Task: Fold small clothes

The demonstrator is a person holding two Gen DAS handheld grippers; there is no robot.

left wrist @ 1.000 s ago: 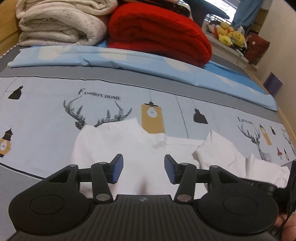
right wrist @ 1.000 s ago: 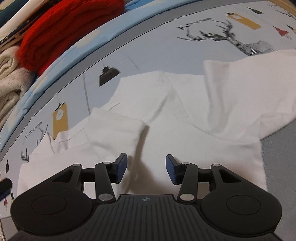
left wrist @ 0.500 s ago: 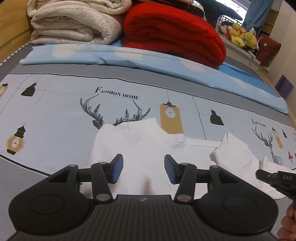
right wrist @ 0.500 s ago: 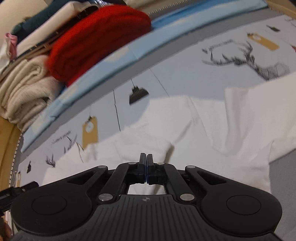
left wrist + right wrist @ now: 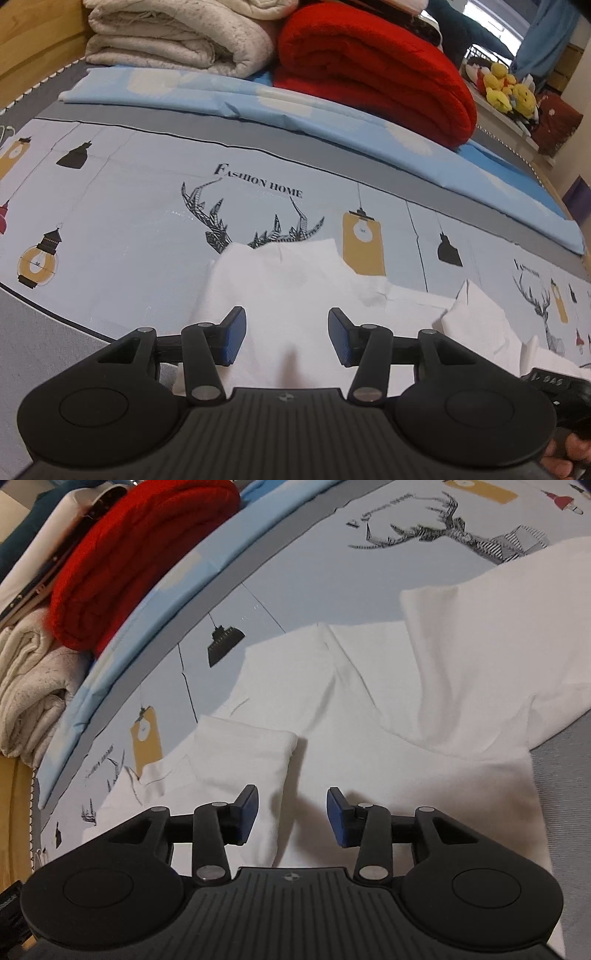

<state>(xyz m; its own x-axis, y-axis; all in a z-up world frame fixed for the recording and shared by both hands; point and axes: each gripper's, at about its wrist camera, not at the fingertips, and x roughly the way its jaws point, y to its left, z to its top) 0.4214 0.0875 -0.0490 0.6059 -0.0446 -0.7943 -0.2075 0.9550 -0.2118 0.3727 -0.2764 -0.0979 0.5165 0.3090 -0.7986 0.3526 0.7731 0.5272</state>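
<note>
Jaws spread on both left gripper (image 5: 284,338) and right gripper (image 5: 291,815), right's just reopened, nothing pinched, white shirt (image 5: 369,716) rumpled on bed (image 5: 122,229); might've grabbed one layer, dragging folded sleeve (image 5: 245,755) loose.

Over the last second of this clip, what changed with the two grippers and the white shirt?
The right gripper snapped fully shut half a second ago and its jaws have just been opening again; nothing is pinched between them, and they stand over the white shirt. The left gripper kept the same open width while its view drifted across the bedsheet. The shirt lies as before, one sleeve folded in; the red blanket is unmoved.
</note>
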